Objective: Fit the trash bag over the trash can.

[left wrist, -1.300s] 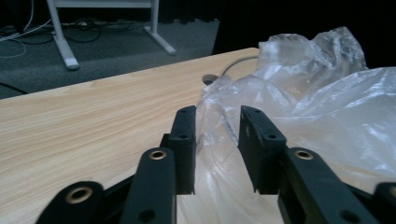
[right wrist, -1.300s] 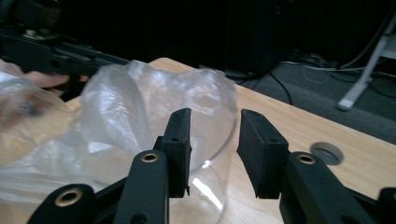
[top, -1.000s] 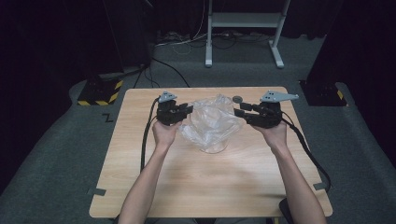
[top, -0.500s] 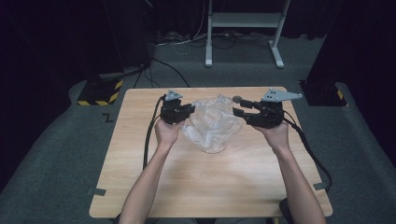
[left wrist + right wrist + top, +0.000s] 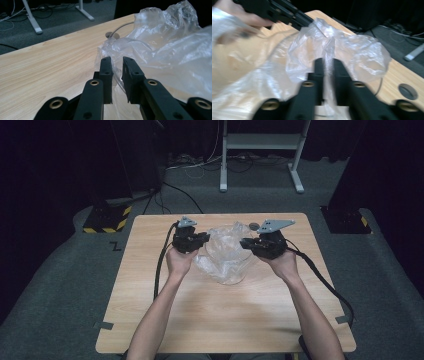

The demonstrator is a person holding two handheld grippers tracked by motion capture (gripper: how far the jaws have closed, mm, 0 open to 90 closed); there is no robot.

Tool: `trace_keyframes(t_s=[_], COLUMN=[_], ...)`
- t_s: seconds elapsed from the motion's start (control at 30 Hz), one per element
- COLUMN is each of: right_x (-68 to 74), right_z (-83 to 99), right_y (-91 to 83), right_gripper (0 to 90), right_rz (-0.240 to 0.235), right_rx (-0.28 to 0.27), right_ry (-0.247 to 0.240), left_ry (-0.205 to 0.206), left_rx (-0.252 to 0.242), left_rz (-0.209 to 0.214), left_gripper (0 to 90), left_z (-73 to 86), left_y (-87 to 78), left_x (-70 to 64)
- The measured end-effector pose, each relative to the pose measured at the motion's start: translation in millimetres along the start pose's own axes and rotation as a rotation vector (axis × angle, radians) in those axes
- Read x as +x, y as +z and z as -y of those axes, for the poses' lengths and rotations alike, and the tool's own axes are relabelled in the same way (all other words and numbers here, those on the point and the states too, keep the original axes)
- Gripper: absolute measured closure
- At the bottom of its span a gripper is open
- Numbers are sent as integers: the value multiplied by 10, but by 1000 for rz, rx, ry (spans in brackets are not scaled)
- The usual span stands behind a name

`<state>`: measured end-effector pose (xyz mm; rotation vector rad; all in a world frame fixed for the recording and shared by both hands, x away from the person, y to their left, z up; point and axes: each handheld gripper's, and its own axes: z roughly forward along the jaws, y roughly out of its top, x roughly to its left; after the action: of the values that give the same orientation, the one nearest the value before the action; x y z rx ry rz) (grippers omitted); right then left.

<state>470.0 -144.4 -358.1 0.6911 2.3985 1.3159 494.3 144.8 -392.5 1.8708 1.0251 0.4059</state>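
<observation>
A crumpled clear plastic bag lies in the middle of the wooden table, with a round clear rim showing inside it. My left gripper is at the bag's left side. In the left gripper view its jaws stand slightly apart, with the bag's edge and a thin clear rim running through the gap. My right gripper is at the bag's right side. In the blurred right gripper view its jaws pinch a fold of the bag.
A small round grommet hole sits in the table behind the bag. Cables trail from both grippers off the table's sides. A white stand and a black-and-yellow base are on the floor beyond the table.
The right gripper has moved left, closer in on the bag. The left gripper shifted slightly right against the bag's edge. The bag has bunched up a little between them.
</observation>
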Motion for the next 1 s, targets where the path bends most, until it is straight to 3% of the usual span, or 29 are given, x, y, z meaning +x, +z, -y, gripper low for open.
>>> trace_keyframes(t_s=[0.17, 0.27, 0.4, 0.63, 0.73, 1.0], right_x=[-86, -178, -309, -469, -540, -610], right_z=[15, 40, 67, 108, 141, 203], right_y=[9, 29, 123, 256, 300, 305], right_gripper=[900, 900, 900, 900, 900, 900], right_rz=[52, 95, 149, 206, 211, 214], right_rx=[-47, -85, -77, -66, -69, -83], right_ry=[31, 75, 110, 161, 200, 231], left_ry=[1, 4, 23, 34, 27, 16], left_rx=[1, -6, -8, -15, -31, -48], left_rz=[1, -4, -17, -28, -31, -16], left_gripper=[791, 760, 735, 806, 852, 862], left_z=[3, 1, -4, -6, -6, -3], left_y=[-10, -26, -61, -51, -37, -36], left_x=[12, 2, 6, -1, 5, 45])
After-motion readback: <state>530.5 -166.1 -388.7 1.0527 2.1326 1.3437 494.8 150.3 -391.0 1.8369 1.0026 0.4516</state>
